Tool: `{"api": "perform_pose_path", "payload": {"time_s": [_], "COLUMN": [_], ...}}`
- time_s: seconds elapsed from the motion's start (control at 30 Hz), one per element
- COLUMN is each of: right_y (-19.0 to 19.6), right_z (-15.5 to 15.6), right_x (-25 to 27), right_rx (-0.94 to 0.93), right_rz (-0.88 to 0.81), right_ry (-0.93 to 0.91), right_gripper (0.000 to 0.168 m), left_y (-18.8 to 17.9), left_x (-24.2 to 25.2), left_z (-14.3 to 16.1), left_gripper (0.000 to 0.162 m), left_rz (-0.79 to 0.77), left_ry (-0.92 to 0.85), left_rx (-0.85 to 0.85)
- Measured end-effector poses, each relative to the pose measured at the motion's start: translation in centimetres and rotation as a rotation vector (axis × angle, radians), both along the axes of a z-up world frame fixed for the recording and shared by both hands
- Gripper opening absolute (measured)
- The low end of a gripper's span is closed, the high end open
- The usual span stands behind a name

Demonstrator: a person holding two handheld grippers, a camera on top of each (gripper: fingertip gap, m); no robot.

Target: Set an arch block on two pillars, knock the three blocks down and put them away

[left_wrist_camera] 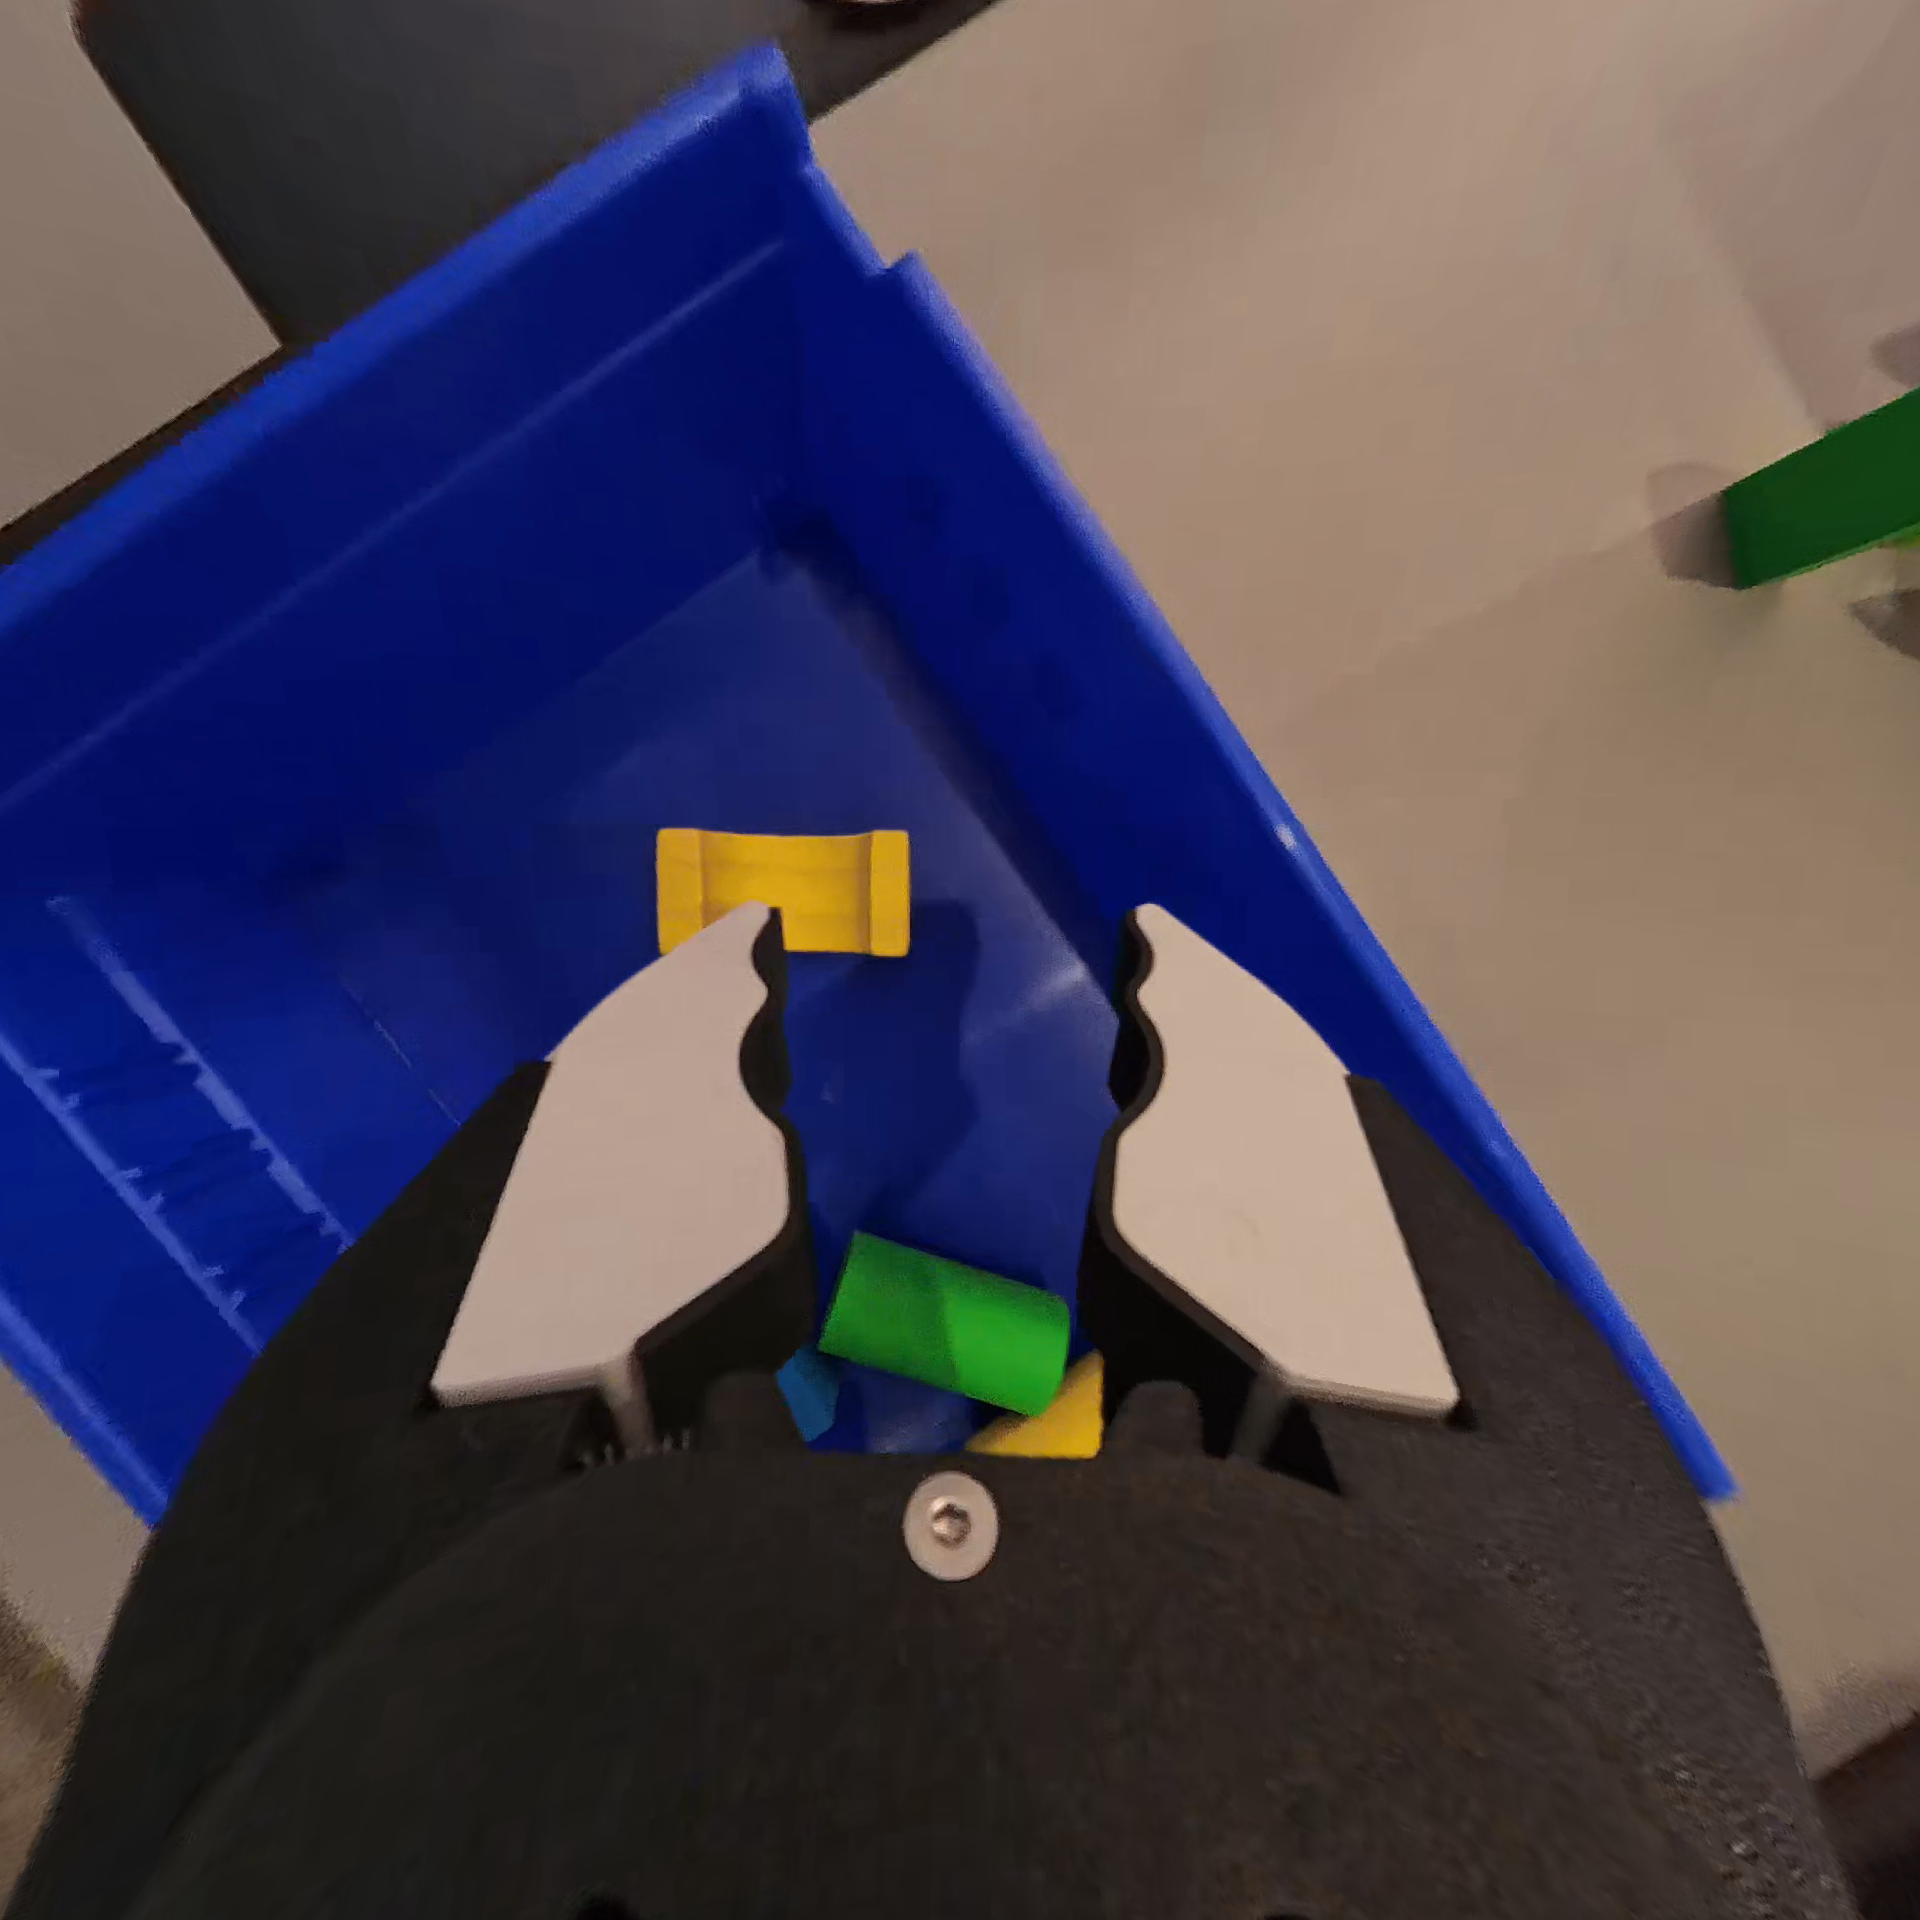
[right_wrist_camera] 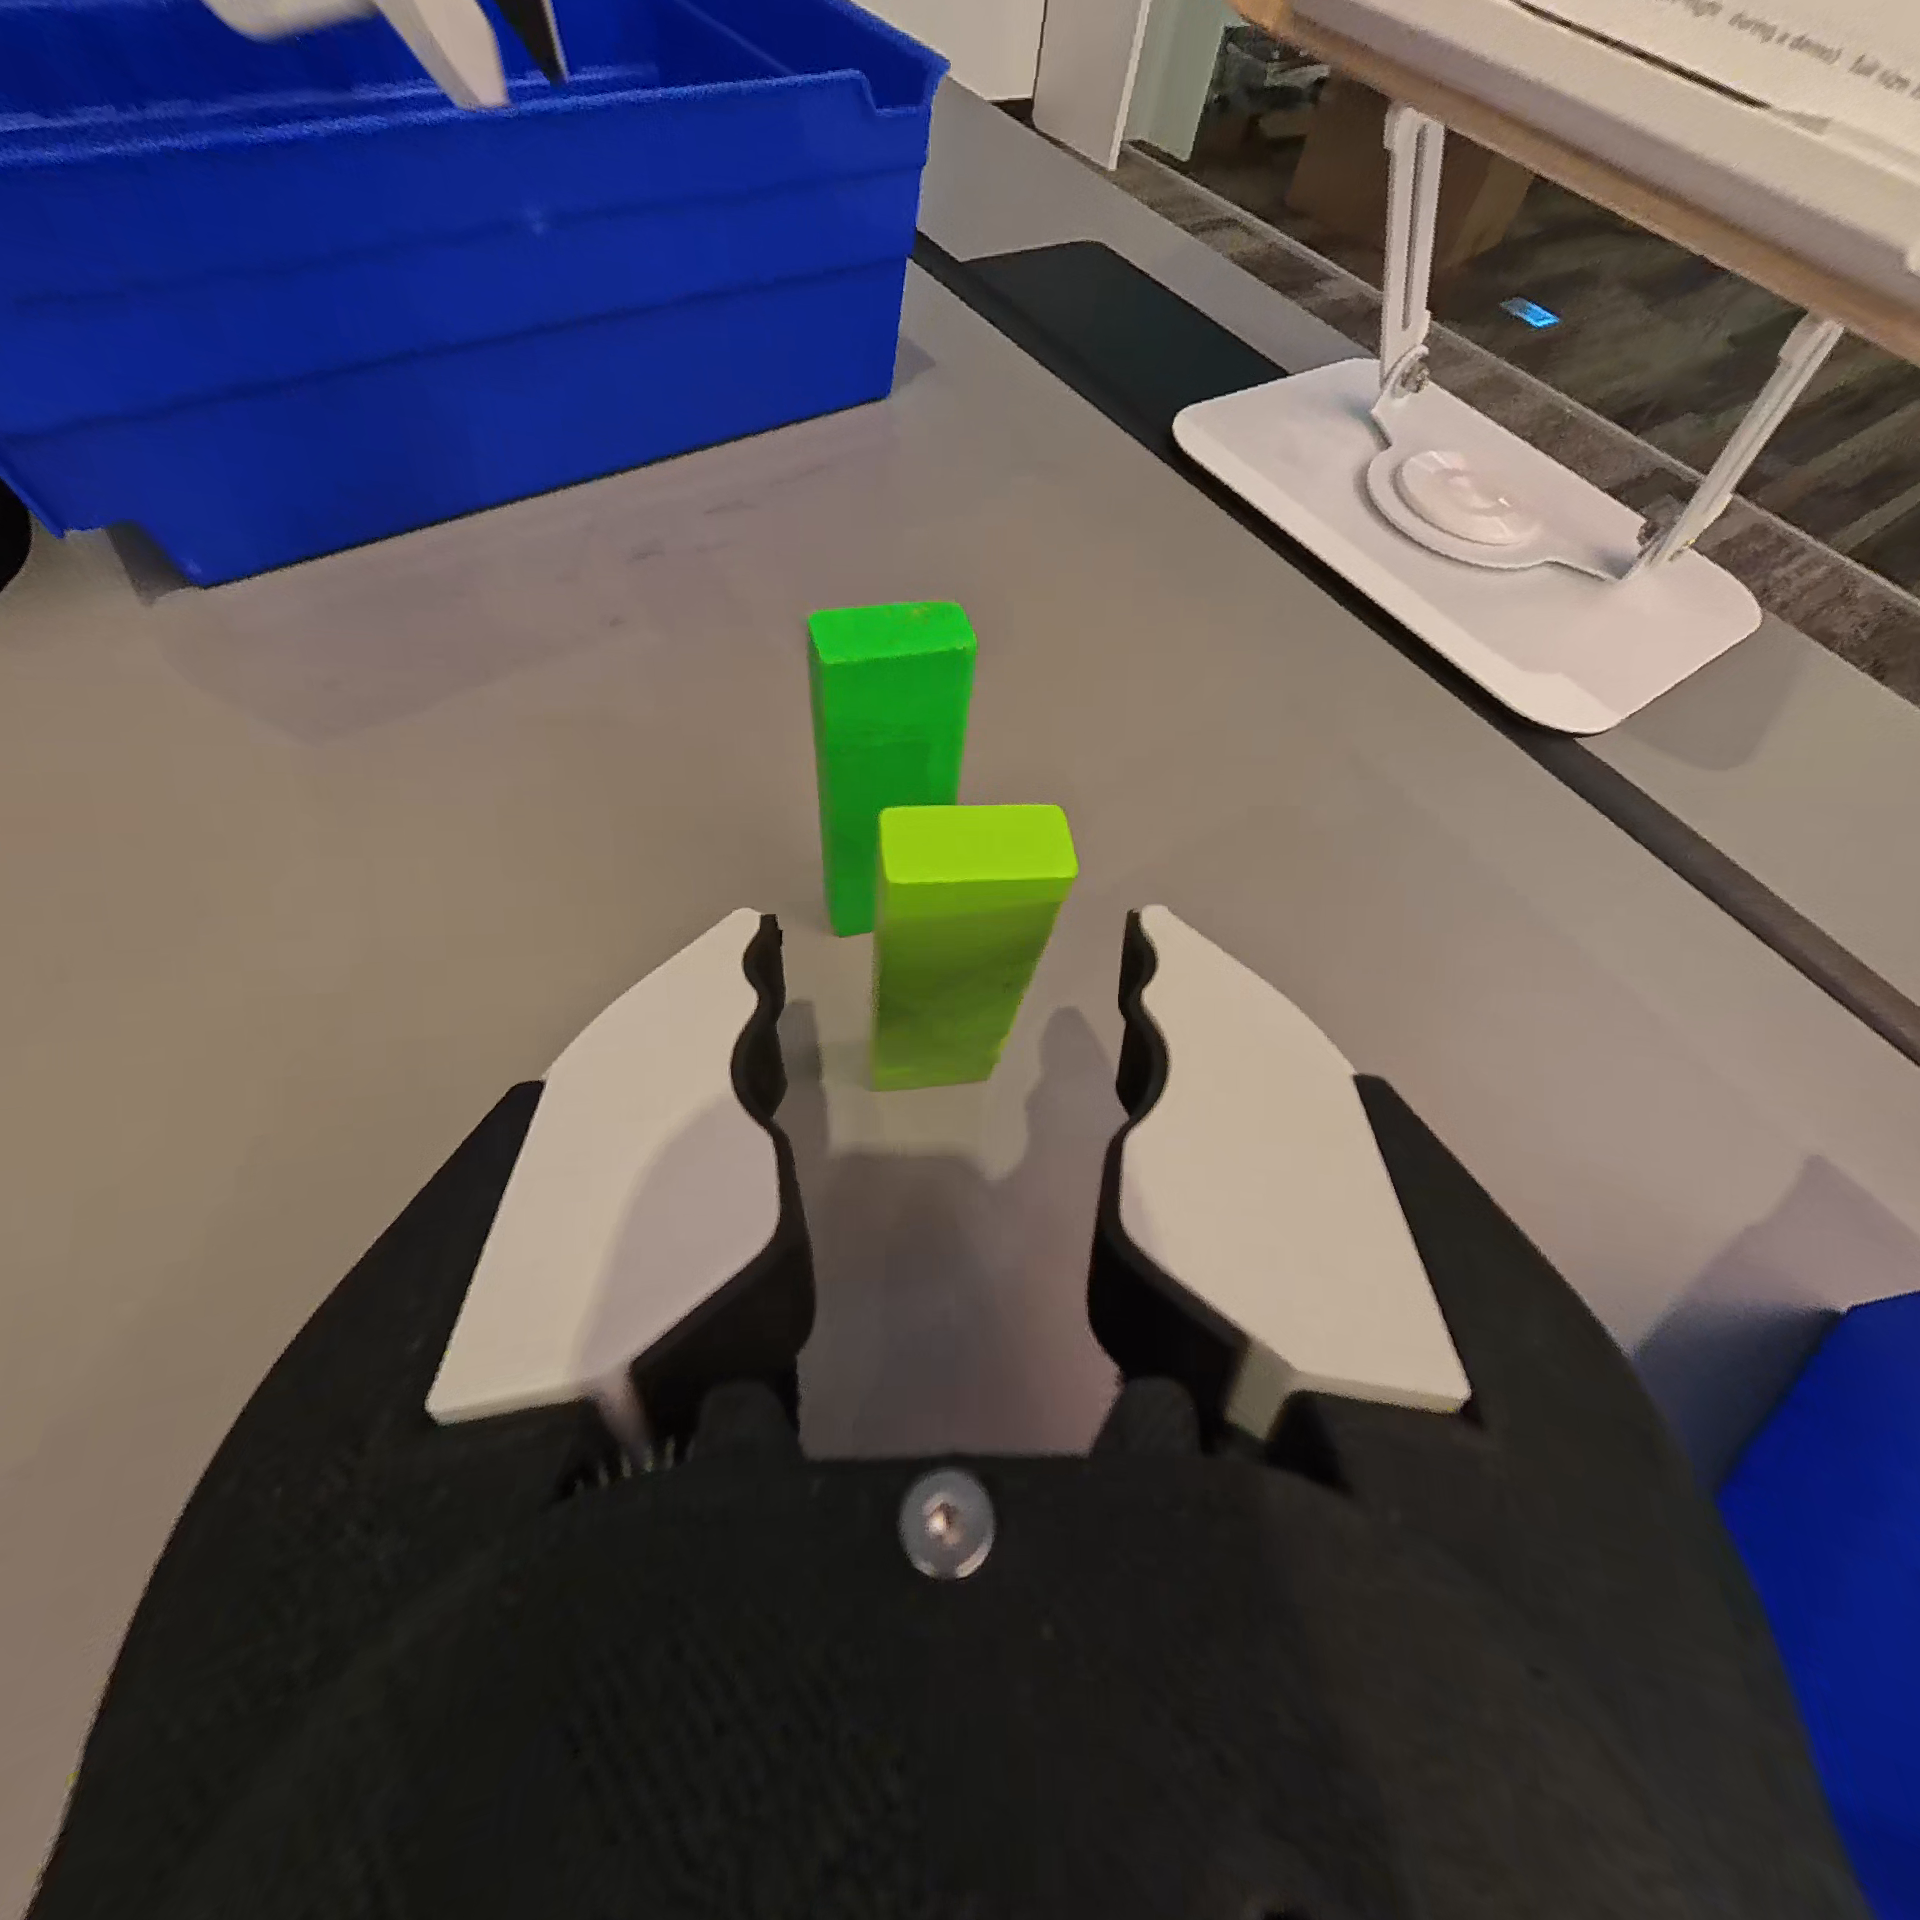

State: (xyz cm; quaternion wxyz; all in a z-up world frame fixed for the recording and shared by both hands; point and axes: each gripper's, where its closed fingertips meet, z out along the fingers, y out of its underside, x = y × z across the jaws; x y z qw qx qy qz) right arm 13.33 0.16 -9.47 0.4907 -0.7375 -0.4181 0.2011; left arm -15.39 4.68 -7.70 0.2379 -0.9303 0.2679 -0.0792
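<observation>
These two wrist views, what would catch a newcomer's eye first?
Two bright green pillars stand upright on the grey table, the lighter pillar just ahead of the open right claw and the darker pillar behind it. The big blue bin fills the left wrist view, where the open left claw hangs over it, with the yellow arch block lying on its floor.

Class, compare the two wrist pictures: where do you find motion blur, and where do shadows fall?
Left wrist view: the blue bin rim and the green block at the right edge are smeared. Right wrist view: the two green pillars look sharp, soft shadows fall on the table, and the white stand is slightly blurred.
</observation>
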Motion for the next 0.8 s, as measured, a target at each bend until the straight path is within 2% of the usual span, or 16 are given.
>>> {"api": "perform_pose_path", "payload": {"time_s": [0.13, 0.27, 0.37, 0.4, 0.43, 0.53, 0.63, 0.73, 0.8], "right_y": [-0.2, -0.3, -0.3, -0.3, -0.3, 0.0, 0.2, 0.2, 0.1], "right_z": [0.0, 0.0, 0.2, 0.3, 0.3, 0.5, 1.2, 2.7, 4.2], "right_x": [-0.1, -0.1, -0.1, 0.0, 0.0, 0.2, 0.3, 0.3, 0.5], "right_rx": [0.011, 0.011, 0.017, 0.019, 0.023, 0.044, 0.089, 0.171, 0.244], "right_rz": [0.006, 0.009, 0.007, 0.005, -0.001, -0.02, -0.036, -0.05, -0.069], "right_ry": [-0.01, -0.015, -0.014, -0.012, -0.011, -0.012, 0.002, 0.036, 0.073], "right_gripper": [0.064, 0.064, 0.064, 0.064, 0.064, 0.068, 0.072, 0.074, 0.074], "left_y": [0.3, 0.9, 0.8, 0.7, 0.8, 0.7, 1.0, 0.7, 0.2], "left_x": [-0.6, -1.5, -2.0, -2.3, -2.3, -2.6, -3.1, -3.0, -1.8], "left_z": [-3.5, -5.3, -6.7, -7.1, -7.1, -6.7, -4.9, -1.3, 2.2], "left_gripper": [0.053, 0.047, 0.033, 0.021, 0.021, 0.019, 0.018, 0.018, 0.018], "left_rz": [-0.006, 0.009, -0.02, -0.03, -0.048, -0.074, -0.032, -0.004, -0.003], "left_ry": [0.16, 0.29, 0.369, 0.407, 0.427, 0.455, 0.395, 0.235, 0.045], "left_rx": [-0.081, -0.088, -0.119, -0.134, -0.124, -0.111, -0.071, 0.011, 0.082]}}
